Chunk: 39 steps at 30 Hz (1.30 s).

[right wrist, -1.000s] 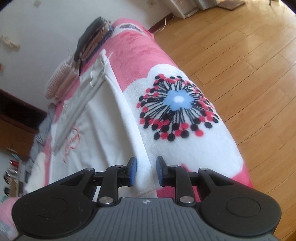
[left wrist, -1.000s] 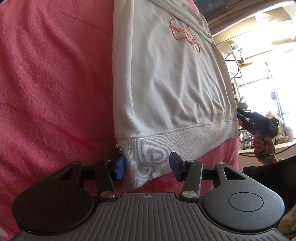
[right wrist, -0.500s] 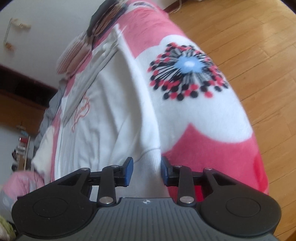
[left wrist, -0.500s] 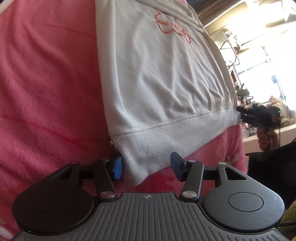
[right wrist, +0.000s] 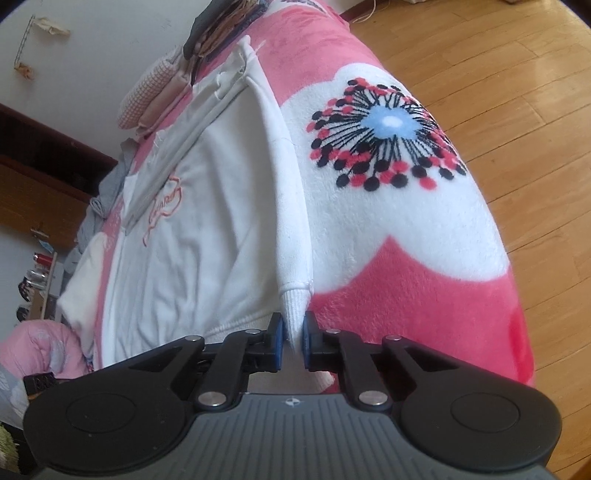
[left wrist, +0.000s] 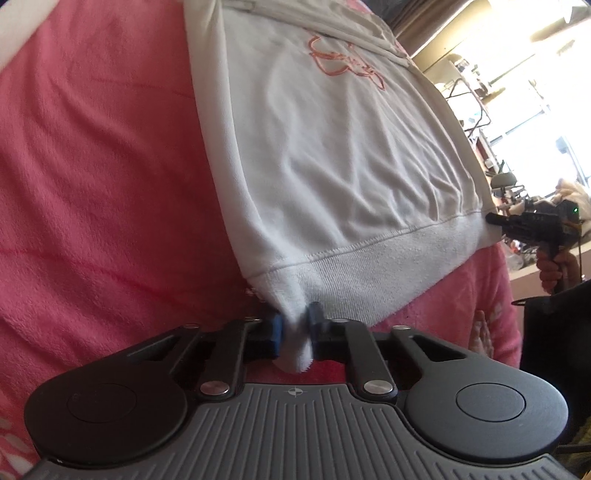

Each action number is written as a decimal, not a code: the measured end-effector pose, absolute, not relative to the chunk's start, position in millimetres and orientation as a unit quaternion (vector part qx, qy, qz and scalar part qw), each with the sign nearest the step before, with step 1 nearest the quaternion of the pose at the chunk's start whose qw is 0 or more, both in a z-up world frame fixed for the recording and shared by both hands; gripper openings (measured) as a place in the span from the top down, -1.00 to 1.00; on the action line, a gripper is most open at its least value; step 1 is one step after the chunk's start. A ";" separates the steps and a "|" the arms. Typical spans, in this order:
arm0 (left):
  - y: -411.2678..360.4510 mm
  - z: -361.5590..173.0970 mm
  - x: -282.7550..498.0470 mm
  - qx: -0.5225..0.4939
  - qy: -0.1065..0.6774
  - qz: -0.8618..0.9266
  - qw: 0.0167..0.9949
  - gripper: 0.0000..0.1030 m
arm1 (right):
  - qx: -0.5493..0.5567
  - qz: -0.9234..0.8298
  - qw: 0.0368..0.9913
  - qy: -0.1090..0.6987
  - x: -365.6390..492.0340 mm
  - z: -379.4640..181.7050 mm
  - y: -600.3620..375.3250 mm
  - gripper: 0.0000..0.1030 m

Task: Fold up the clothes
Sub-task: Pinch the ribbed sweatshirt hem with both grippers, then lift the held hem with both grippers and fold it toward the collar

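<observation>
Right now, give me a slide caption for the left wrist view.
Left hand-held gripper shut on the white sweatshirt hem corner, over a pink blanket.

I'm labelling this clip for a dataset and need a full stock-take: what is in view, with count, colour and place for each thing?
sweatshirt: one, white with a pink outline print, flat on the blanket, ribbed hem nearest both cameras
blanket: one, pink with a white patch and a blue, black and red flower, covering the bed
folded clothes: one stack, dark and tan, at the far end of the blanket
floor: wooden, light brown, beside the bed
left gripper: one, black with blue pads, just closed on a hem corner
right gripper: one, black with blue pads, just closed on the other hem corner
hand: one, holding the right gripper's handle
</observation>
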<state>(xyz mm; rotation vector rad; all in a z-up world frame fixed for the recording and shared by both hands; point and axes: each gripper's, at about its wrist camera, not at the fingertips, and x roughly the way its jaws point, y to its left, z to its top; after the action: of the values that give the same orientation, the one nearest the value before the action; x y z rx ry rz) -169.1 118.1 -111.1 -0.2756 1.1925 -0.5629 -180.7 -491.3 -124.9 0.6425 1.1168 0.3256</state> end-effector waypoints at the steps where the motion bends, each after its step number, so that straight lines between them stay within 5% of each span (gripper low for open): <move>1: 116.2 -105.5 -172.1 -0.119 0.539 -0.264 0.791 0.90 | 0.300 0.154 0.789 0.513 -181.9 -123.2 -490.9 0.87; 17: 127.8 -40.5 -134.4 -0.170 0.425 -0.246 0.855 0.90 | 0.325 0.236 0.832 0.384 -137.6 -48.8 -467.9 0.89; 39: 164.3 -25.1 74.4 -0.255 0.308 -0.118 0.909 0.90 | 0.360 0.245 0.857 0.277 67.9 -39.2 -444.3 0.89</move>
<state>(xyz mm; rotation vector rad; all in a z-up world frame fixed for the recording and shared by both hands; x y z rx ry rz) 74.4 164.3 -25.1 -0.5252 0.6363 -0.2440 67.9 -444.3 -39.2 0.7572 0.5811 0.5145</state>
